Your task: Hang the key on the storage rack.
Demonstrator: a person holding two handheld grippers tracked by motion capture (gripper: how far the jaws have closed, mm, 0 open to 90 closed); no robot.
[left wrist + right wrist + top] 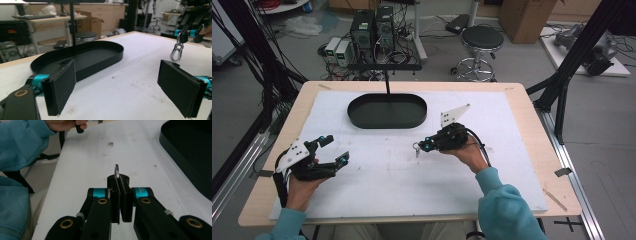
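Gripping a small metal carabiner clip (pixel 416 148), the right gripper (pixel 427 145) is shown with its jaws pressed together on the clip's upper end. In the high view the clip is seen hanging from the jaw tips just above the white mat (pixel 387 185) that covers the worktop (pixel 532 130), near the middle of the mat and in front of the black oval tray (pixel 387 111). In the left gripper view the clip (pixel 176 51) is seen as a silver link dangling freely from the far gripper, clear of the mat. In the right gripper view a thin metal ring (pixel 116 171) is seen edge-on, rising from between the two closed black pads (pixel 121 195).

The left gripper (pixel 335 149) is held over the left part of the mat with its jaws wide apart; nothing is held or touched by them. In its own view, the two flat black pads (pixel 60 85) are seen well separated, with bare mat between them and the tray (pixel 82 62) beyond the left one.

A teal band (pixel 141 192) on the right gripper's joint carries small dark print, too small to be read. No other writing can be made out on the tray, the mat or the grippers. A grey three-cornered plate (pixel 454 115) is carried on top of the right gripper.
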